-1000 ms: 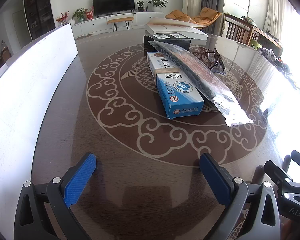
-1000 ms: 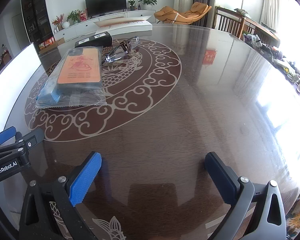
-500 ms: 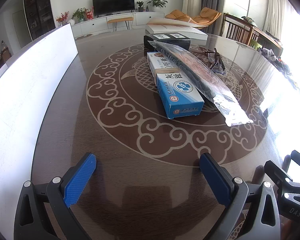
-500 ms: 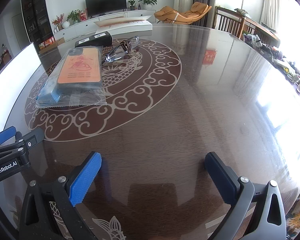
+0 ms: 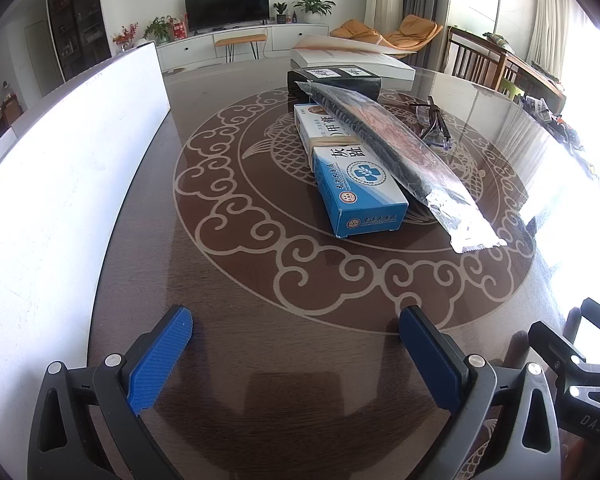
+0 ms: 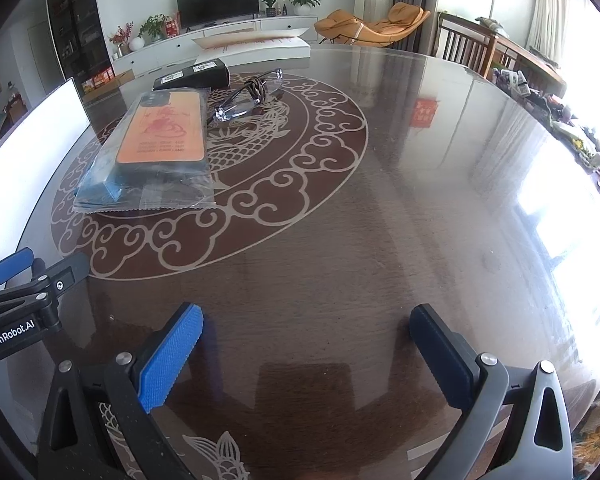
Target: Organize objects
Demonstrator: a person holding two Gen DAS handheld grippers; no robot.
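Your left tongs (image 5: 294, 354), spread and empty, sit nearer the blue box (image 5: 352, 172), which runs lengthwise straight ahead of them; your right tongs (image 6: 306, 350) are likewise spread.

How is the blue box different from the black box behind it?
The blue box is blue and white with big printed characters; the black box is dark with small white labels on top. The blue box lies nearer the fingers, the black box farther back. The bagged phone case leans on the blue box. Both boxes lie flat on the table.
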